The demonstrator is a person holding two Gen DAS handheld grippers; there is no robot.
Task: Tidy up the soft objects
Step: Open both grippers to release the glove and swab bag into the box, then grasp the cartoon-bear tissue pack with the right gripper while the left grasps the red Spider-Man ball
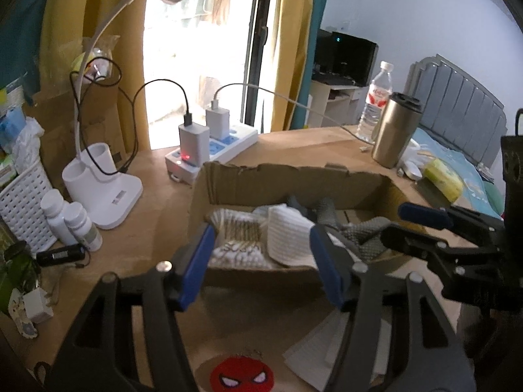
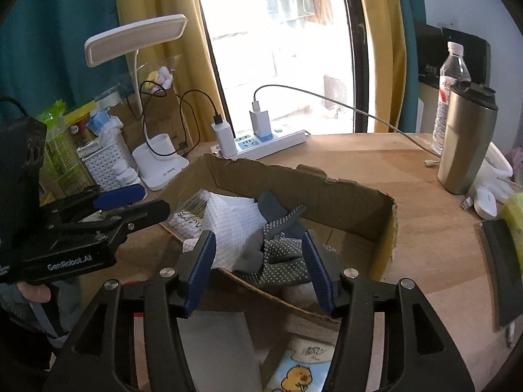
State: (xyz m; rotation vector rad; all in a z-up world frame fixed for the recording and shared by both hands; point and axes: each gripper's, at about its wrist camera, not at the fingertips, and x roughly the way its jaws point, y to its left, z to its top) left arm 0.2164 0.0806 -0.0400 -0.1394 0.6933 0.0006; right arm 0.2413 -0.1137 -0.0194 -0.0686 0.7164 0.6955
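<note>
Wooden desk (image 2: 376,160), window behind. Left gripper (image 1: 261,258) jaws open, empty, over cardboard box (image 2: 343,196). Box holds cotton swab pack (image 1: 235,238), white waffle cloth (image 2: 232,225), grey dotted glove (image 2: 284,254) draped across near rim. Box's right half bare. Right gripper (image 2: 258,268) jaws open, straddling glove, not clamped.

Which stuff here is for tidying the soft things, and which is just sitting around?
For the job: cardboard box, white cloth, grey dotted glove, cotton swab pack.

Just lying about: lamp, power strip, steel tumbler, water bottle, white basket.
</note>
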